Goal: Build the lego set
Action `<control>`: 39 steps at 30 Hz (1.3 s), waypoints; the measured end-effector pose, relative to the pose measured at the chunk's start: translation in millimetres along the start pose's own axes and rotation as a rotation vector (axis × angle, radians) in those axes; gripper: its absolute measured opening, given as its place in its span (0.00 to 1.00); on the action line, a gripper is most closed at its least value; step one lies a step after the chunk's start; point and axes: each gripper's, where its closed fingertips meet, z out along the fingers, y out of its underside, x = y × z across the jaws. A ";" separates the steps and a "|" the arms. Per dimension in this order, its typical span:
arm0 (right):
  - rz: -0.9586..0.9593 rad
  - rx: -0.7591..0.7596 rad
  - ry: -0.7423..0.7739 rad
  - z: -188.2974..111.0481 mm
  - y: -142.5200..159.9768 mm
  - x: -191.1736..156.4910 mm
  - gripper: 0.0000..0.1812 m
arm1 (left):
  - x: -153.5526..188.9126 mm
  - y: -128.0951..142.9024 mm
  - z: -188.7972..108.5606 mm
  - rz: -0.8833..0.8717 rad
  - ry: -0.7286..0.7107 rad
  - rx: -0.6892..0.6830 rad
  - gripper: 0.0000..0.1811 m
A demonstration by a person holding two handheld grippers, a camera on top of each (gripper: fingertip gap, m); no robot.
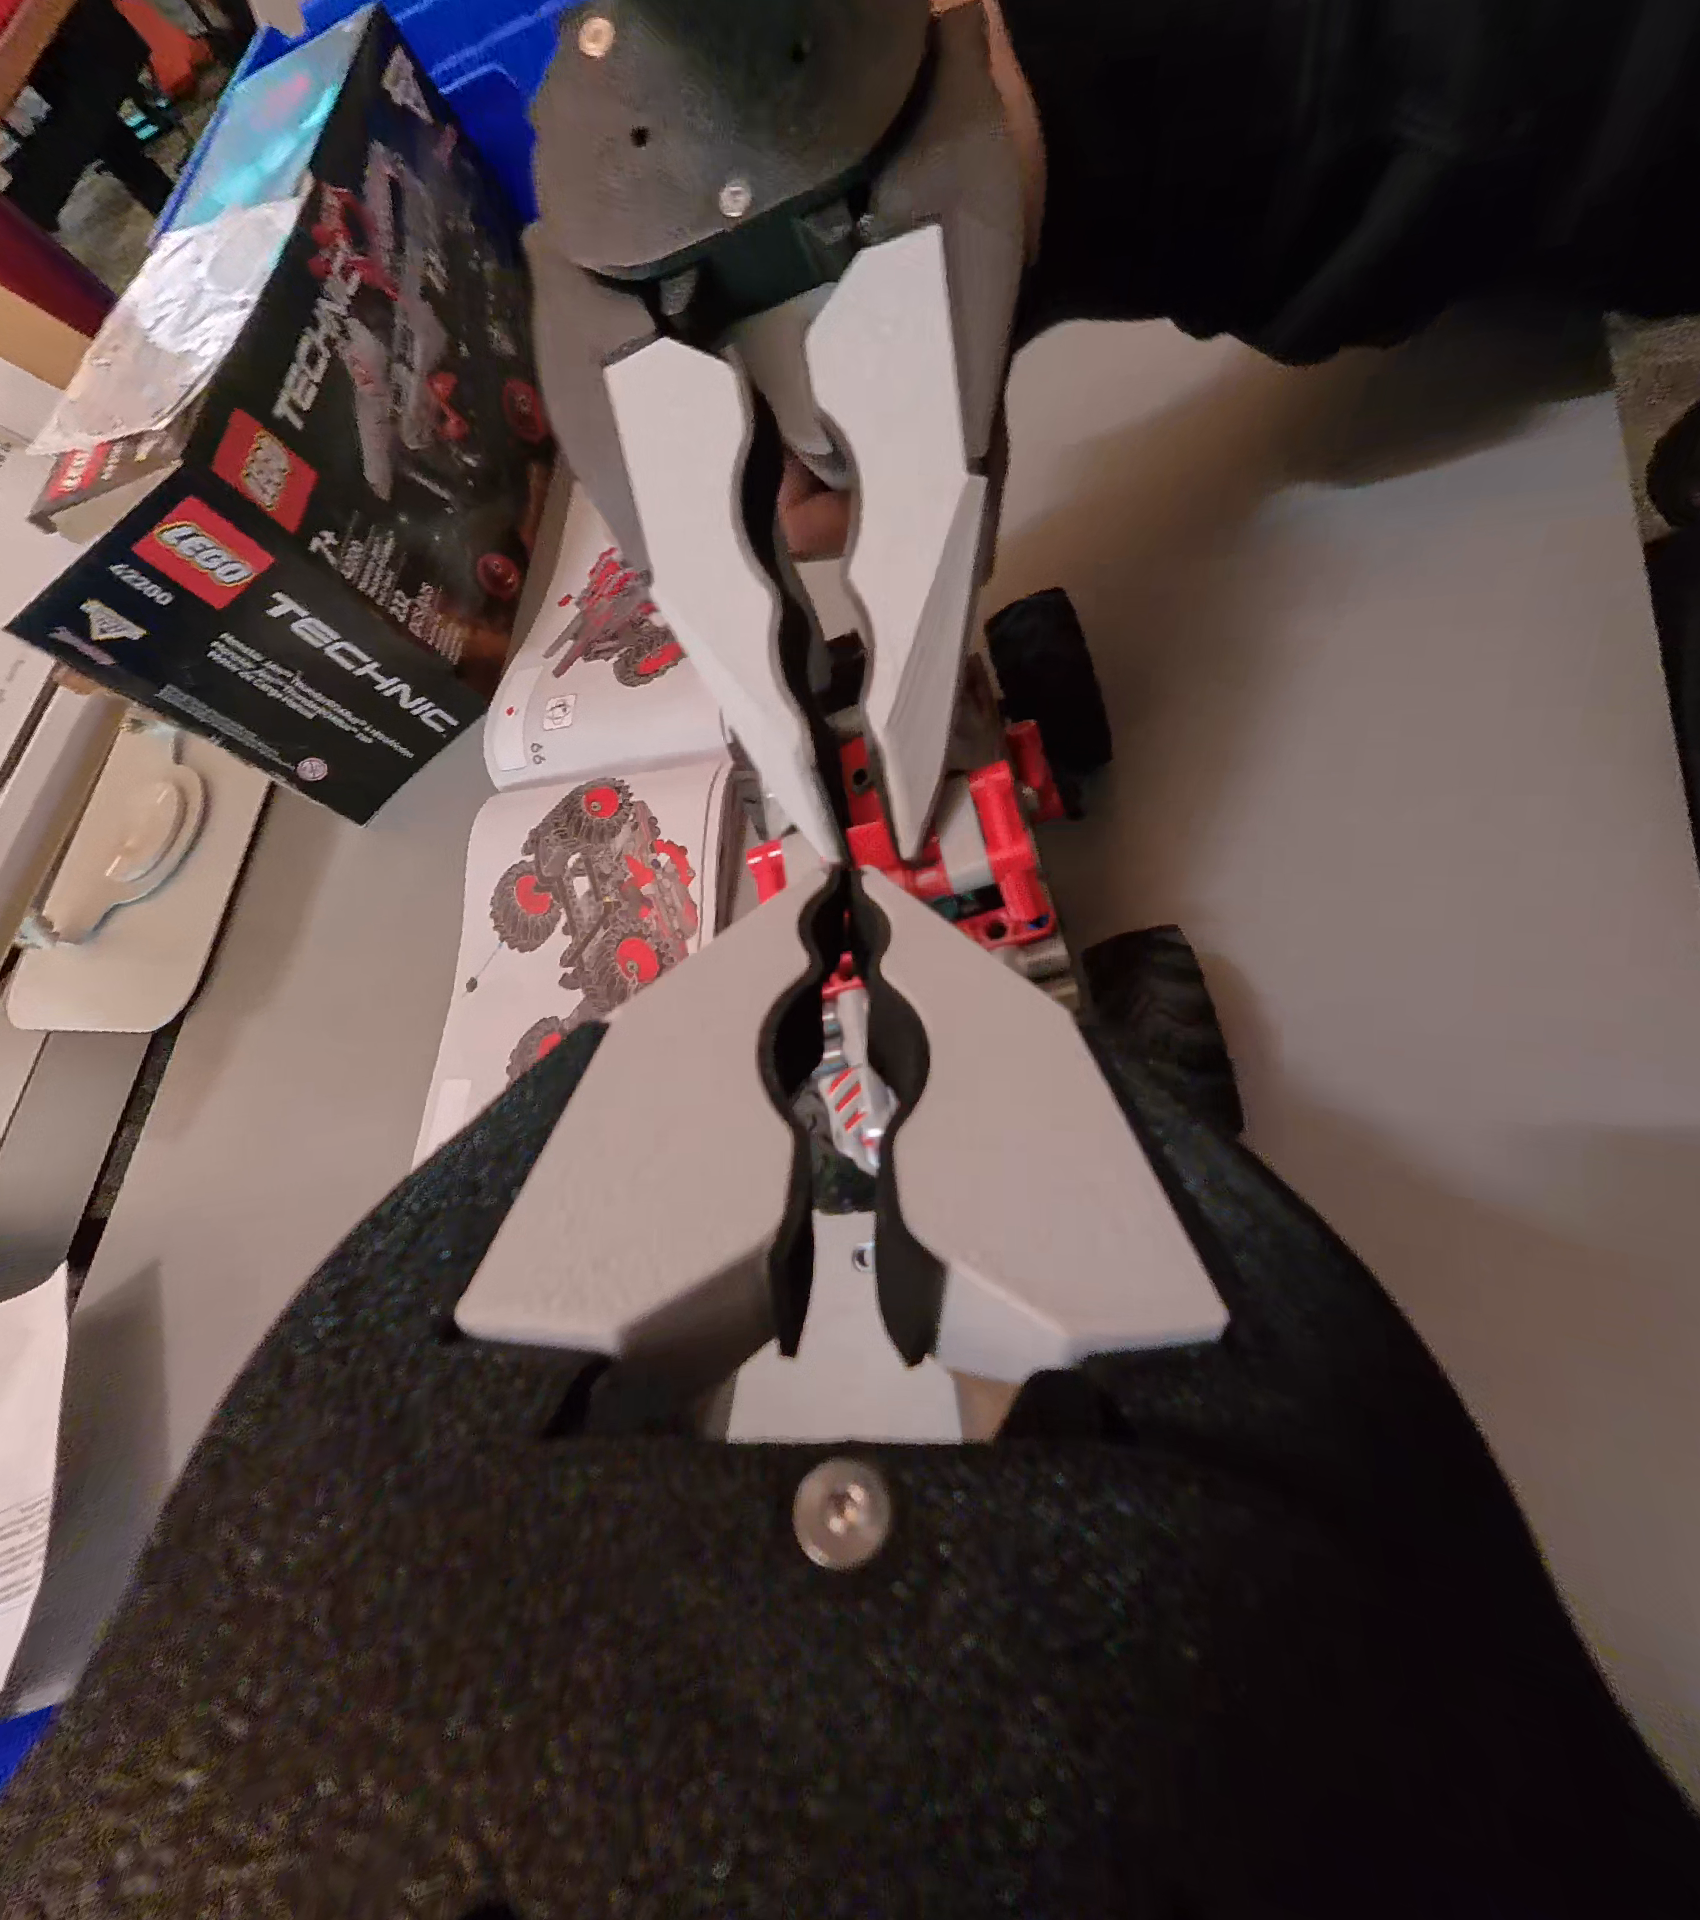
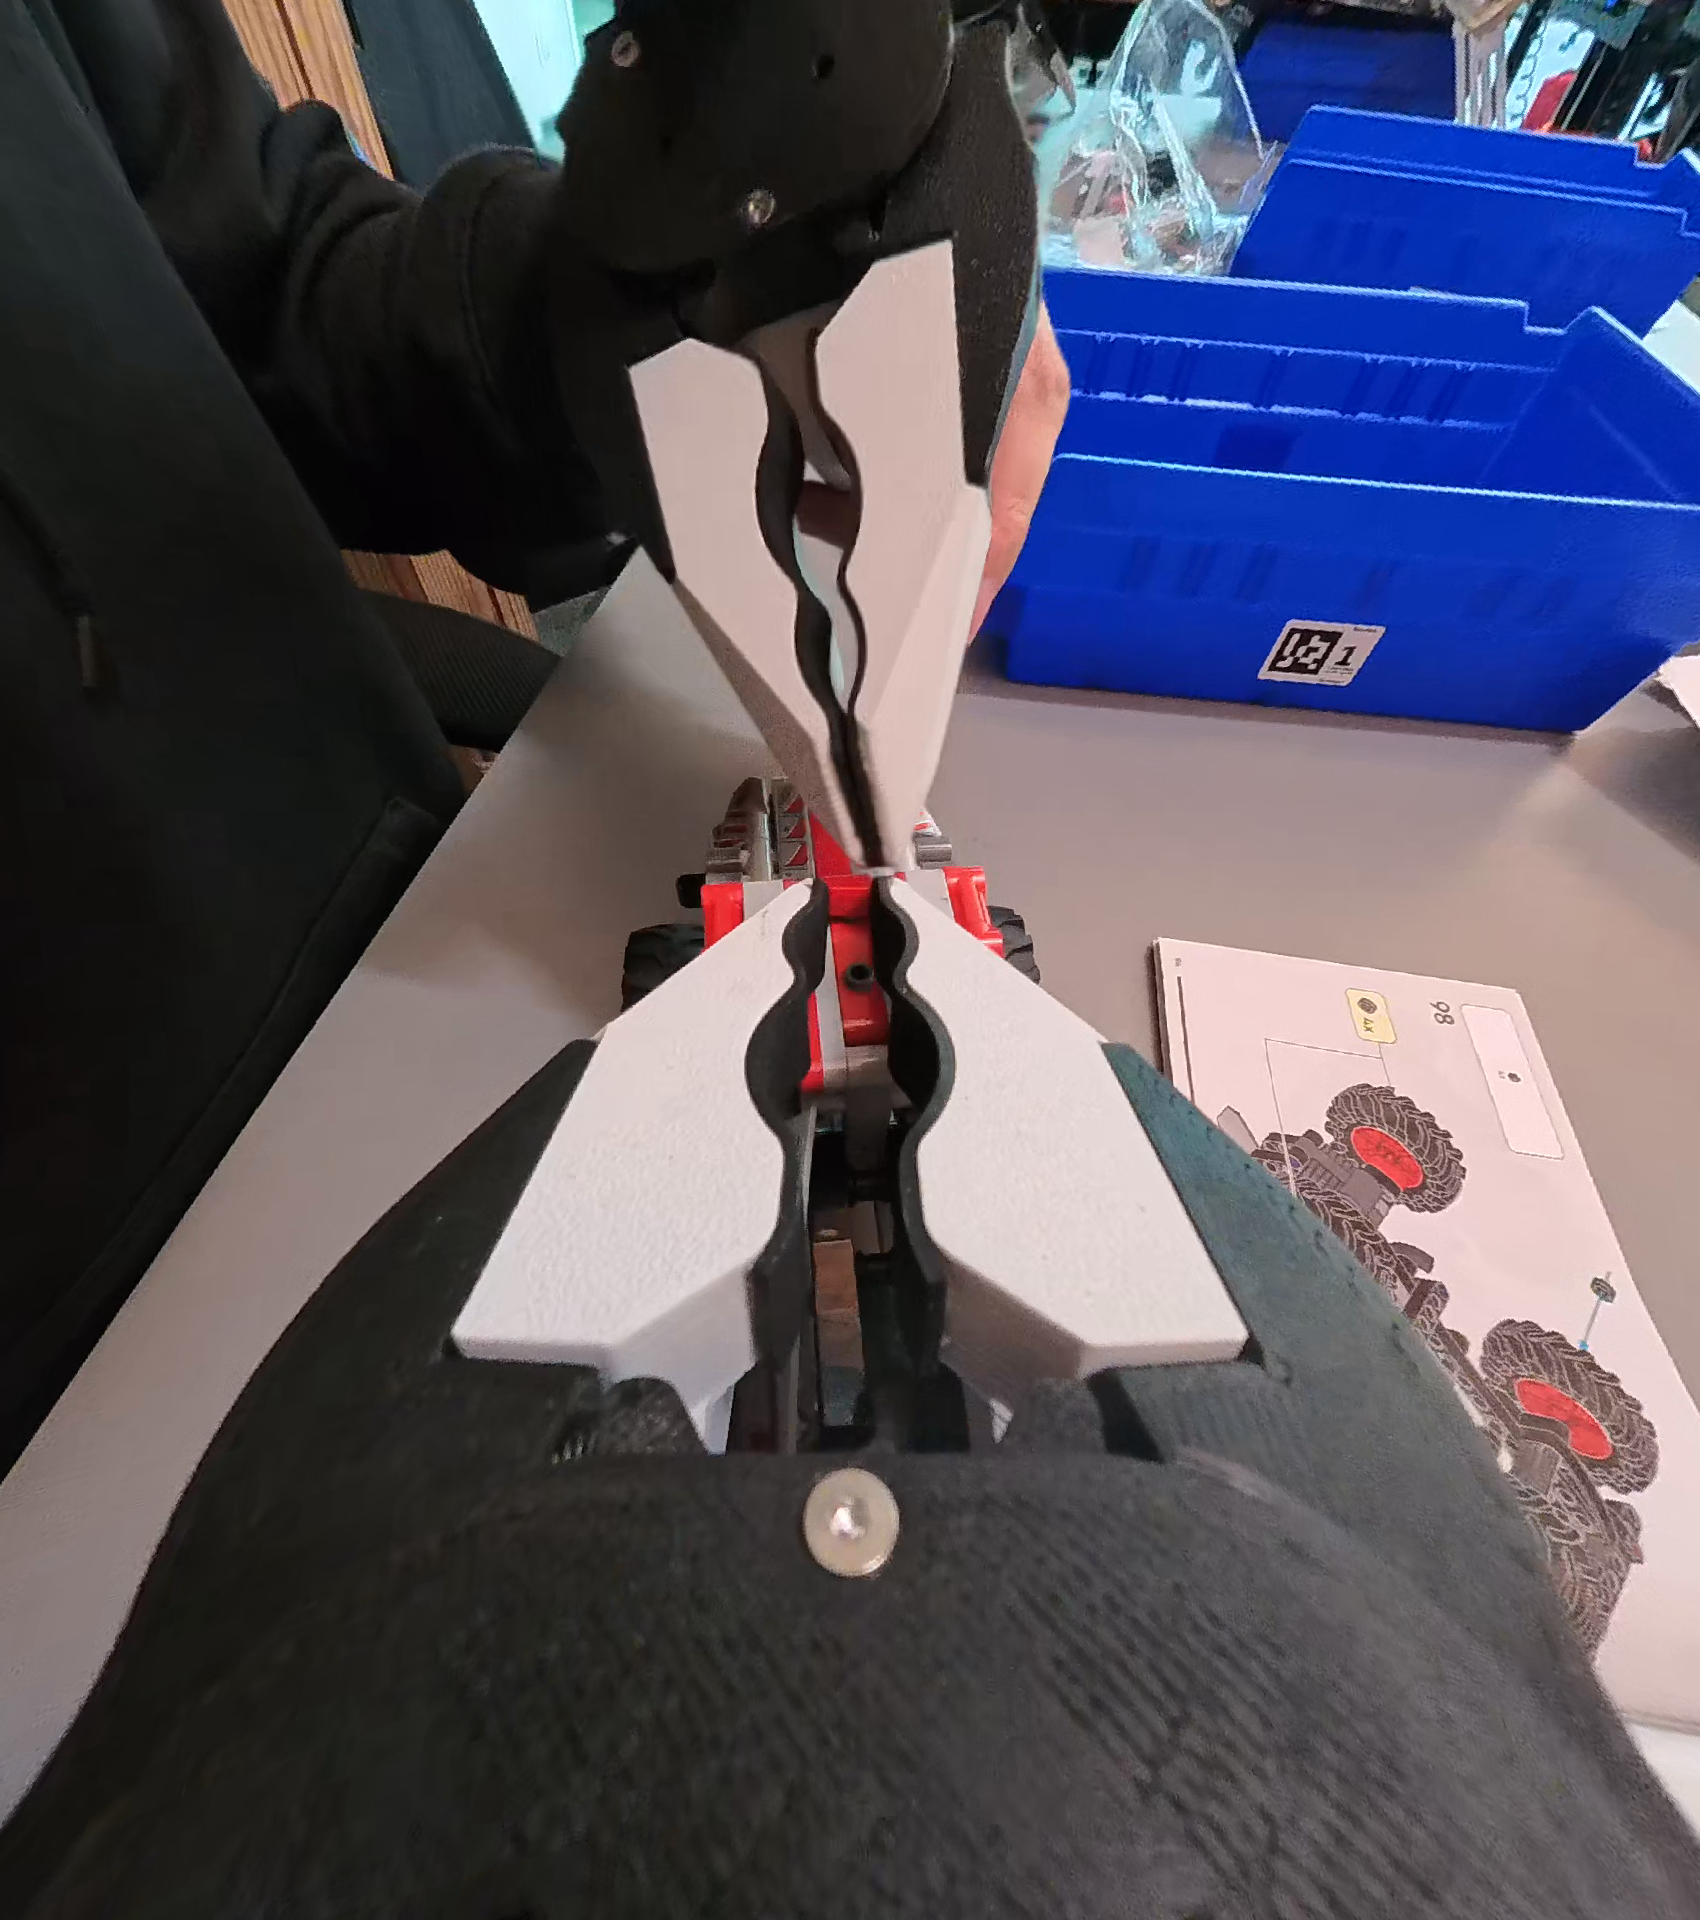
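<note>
Lego truck (image 2: pixel 851 966) on counter (image 2: pixel 1241 831) near its person-side edge, long axis along both grippers; left gripper (image 1: pixel 841 868) and right gripper (image 2: pixel 851 883) meeting tip to tip above it, fingers (image 2: pixel 659 1153) nearly closed; anything pinched, impossible to tell.

Left gripper (image 1: pixel 844 883) meets right gripper (image 1: pixel 838 847) tip-to-tip above the lego truck (image 1: pixel 991 831).

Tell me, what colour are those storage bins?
Blue; the storage bins show best in the right wrist view.

Soft indoor light falls evenly on my pale grey tabletop (image 1: pixel 1345 831); shadows there are faint. Wide-angle bending warps both views' edges, and far backgrounds blur.
</note>
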 end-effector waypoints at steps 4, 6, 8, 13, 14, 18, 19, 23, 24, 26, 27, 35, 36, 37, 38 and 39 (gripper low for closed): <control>-0.031 -0.008 0.016 -1.7 0.4 0.7 0.04 | 4.0 -8.5 -1.9 -0.026 0.034 0.080 0.00; -0.024 -0.004 0.014 -1.8 0.5 0.5 0.04 | 4.0 -8.6 -1.5 -0.005 0.035 0.079 0.00; -0.020 -0.001 0.013 -2.8 0.8 0.7 0.04 | 2.0 -7.1 0.0 -0.005 0.031 0.068 0.00; -0.033 0.006 0.017 -6.0 1.2 1.0 0.03 | 0.2 -14.6 -1.5 -0.071 0.057 0.111 0.00; -0.026 0.008 0.011 -6.3 1.2 0.8 0.03 | 0.0 -15.8 -1.4 -0.081 0.062 0.117 0.00; -0.033 0.013 -0.002 -7.6 0.6 -1.5 0.08 | -2.3 -10.4 1.2 -0.070 0.055 0.075 0.00; -0.033 0.015 -0.003 -7.5 0.6 -1.9 0.09 | -2.3 -9.7 1.6 -0.071 0.055 0.073 0.00; -0.030 0.027 0.008 -8.1 0.4 -1.1 0.09 | -0.7 -9.5 1.8 -0.100 0.065 0.087 0.01; -0.030 0.029 0.013 -8.8 0.4 -1.1 0.10 | -0.4 -9.5 1.6 -0.110 0.069 0.088 0.01; -0.026 0.037 0.030 -10.1 0.3 -0.4 0.12 | 0.3 -8.7 1.7 -0.139 0.077 0.082 0.05; -0.023 0.039 0.040 -10.5 0.6 0.4 0.11 | 0.7 -9.0 1.7 -0.153 0.082 0.084 0.05; 0.000 0.069 0.054 -10.9 1.3 -0.2 0.09 | 2.1 -10.8 4.6 -0.222 0.110 0.093 0.02; -0.003 0.069 0.054 -10.9 1.3 -0.6 0.09 | 2.4 -10.9 4.6 -0.229 0.113 0.094 0.01; -0.008 0.070 0.056 -10.8 1.2 -0.7 0.08 | 2.6 -10.8 4.6 -0.234 0.114 0.096 0.02; -0.010 0.073 0.057 -10.7 1.1 -0.8 0.08 | 3.1 -10.8 4.4 -0.238 0.118 0.098 0.02; -0.012 0.075 0.057 -10.6 1.0 -0.9 0.08 | 3.7 -11.0 4.0 -0.243 0.123 0.100 0.03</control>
